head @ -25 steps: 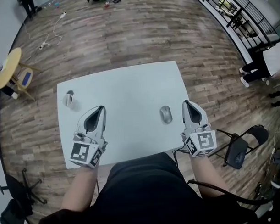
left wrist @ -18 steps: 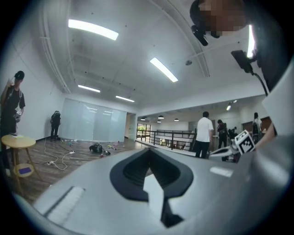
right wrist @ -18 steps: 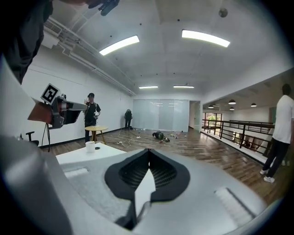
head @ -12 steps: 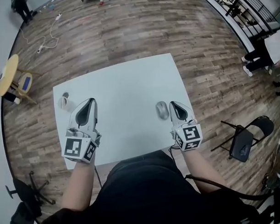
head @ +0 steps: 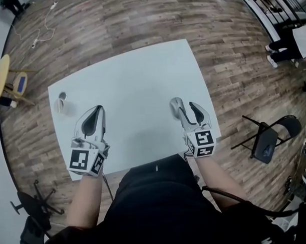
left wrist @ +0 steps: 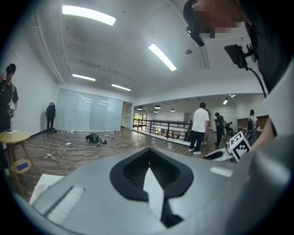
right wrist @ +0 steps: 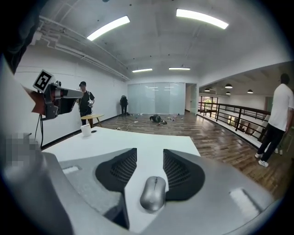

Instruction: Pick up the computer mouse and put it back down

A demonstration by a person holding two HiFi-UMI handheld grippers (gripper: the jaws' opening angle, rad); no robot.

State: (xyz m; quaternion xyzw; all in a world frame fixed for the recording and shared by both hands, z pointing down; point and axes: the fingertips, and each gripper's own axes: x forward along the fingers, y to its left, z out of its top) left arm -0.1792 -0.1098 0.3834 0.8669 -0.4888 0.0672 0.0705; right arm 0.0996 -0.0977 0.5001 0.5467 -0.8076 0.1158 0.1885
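The step in hand is the approach to the pick: the right tongs [right wrist: 150, 152] are lowered to the counter [head: 136, 84] and their jaws have just been opening, so they now stand at a middling gap with the computer mouse [right wrist: 153, 193] between them. The mouse lies flat on the counter, deep in the gap towards the root of the jaws rather than out at their tips, and closer to the right-hand pad; the pads do not look pressed on it yet. The left tongs [left wrist: 149, 167] are out to the other side, jaws brought fully together with nothing in them, and have no part in this.

Next, I judge, the right tongs need to close evenly on the mouse's two long sides and then lift straight up. Sliding back a little first might centre it on the ribbed pads.

The mouse is small, silver-grey and smoothly domed, with a dark seam and wheel along its middle. No cord shows. Its rounded, glossy shell looks liable to slip under a light squeeze
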